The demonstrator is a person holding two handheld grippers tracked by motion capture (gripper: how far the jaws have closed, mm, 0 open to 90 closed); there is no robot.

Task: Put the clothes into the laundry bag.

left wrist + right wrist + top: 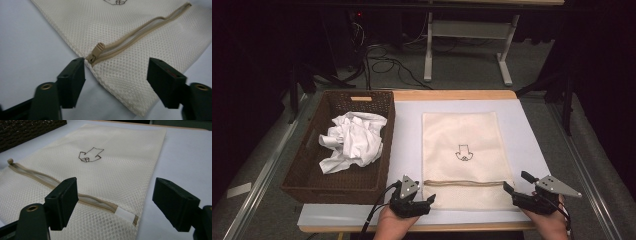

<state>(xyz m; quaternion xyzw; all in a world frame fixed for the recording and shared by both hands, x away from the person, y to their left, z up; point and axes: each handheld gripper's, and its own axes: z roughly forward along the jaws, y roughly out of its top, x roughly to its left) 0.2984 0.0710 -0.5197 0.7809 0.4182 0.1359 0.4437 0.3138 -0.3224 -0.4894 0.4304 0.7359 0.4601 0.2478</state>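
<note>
A: Where is the mesh bag [462, 155]?

B: It lies flat on the pale mat [407, 145] that covers the bench, to the right of the woven basket [302, 170]. A small dark drawing [463, 153] sits near its middle. Its zipper [467, 183] runs across the end nearest the person.

A: And the left gripper [428, 199]?

B: It rests low at the bag's near left corner, held in the person's left hand [393, 223]. In the left gripper view its jaws stand spread, one on either side of that corner. The tan zipper pull [97, 50] sits just beyond the left jaw's tip, close to it, and I cannot tell whether they touch. Nothing is pinched.

A: The right gripper [515, 183]?

B: It is at the bag's near right corner, in the right hand [552, 222]. In the right gripper view the jaws are also spread. The left jaw is over the mesh by the zipper line, the right jaw is over the bare mat beside the bag's edge. The white tab [124, 215] at the zipper's end lies between them, untouched.

A: What is in the basket?

B: A crumpled white cloth [352, 140]. It is well apart from both grippers.
</note>
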